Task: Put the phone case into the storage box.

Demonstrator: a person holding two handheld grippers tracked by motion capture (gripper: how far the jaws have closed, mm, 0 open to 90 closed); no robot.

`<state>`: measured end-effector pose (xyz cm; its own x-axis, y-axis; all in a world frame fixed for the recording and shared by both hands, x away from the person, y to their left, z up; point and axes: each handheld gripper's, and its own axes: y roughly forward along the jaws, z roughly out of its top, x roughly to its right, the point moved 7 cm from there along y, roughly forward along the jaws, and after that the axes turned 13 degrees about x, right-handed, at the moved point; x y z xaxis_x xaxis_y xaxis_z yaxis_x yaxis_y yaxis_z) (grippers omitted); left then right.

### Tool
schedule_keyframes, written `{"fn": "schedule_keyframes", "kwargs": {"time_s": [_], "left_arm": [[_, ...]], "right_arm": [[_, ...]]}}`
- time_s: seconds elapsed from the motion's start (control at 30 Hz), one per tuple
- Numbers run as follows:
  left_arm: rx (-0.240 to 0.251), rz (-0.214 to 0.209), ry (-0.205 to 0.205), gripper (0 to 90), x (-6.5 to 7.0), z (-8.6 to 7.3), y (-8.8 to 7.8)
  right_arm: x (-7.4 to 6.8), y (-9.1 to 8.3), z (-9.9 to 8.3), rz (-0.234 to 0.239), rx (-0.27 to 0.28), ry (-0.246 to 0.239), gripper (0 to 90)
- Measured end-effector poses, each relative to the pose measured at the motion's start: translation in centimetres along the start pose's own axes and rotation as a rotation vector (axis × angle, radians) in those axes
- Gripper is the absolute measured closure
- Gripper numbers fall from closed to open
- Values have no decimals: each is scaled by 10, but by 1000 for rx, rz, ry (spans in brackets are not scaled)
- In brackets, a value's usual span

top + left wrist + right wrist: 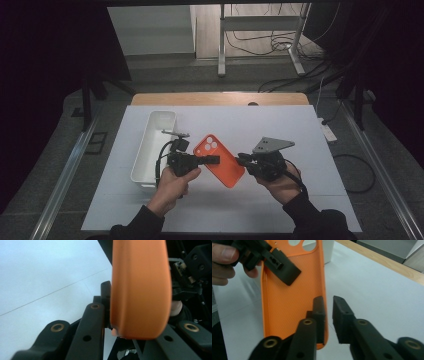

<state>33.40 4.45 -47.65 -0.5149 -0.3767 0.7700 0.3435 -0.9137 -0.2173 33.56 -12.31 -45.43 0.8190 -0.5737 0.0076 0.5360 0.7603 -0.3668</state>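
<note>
An orange phone case (227,170) is held just above the white table sheet, its camera cut-outs toward the far end. My left gripper (216,159) comes in from the left and is shut on one long side of the case (141,290). In the right gripper view one of its fingers (284,270) lies on the case's textured inside (287,302). My right gripper (328,315) is at the opposite long edge. One of its jaws is inside the case wall and the other outside, with a gap showing, so it stands open.
A long white bin (150,145) stands on the sheet just left of my left hand, with a small grey piece (176,133) at its rim. The wooden table edge (220,98) runs along the back. Bare white sheet (300,125) lies to the right and in front.
</note>
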Motion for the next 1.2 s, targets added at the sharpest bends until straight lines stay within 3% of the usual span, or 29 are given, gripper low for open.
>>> {"fn": "schedule_keyframes", "kwargs": {"time_s": [0.1,0.2,0.23,0.33,0.7,0.83,1.2], "left_arm": [[-2,9,24,835,-2,0,-2],[-2,11,39,835,-2,1,-4],[-6,15,56,835,-2,0,-6],[-12,24,68,835,-3,-1,-7],[-38,39,139,834,-6,-2,-16],[-63,21,165,834,-7,-4,-18],[-129,-45,257,833,-1,-9,-15]], "right_arm": [[3,-1,-2,-1,-11,34,634],[4,-1,-3,-2,-15,39,578],[6,-2,-4,-16,-16,38,508],[8,-2,-5,-16,-25,50,439],[8,-8,-13,62,-65,153,122],[8,-9,-16,91,-73,156,9],[-1,-6,-22,185,-63,153,0]]}}
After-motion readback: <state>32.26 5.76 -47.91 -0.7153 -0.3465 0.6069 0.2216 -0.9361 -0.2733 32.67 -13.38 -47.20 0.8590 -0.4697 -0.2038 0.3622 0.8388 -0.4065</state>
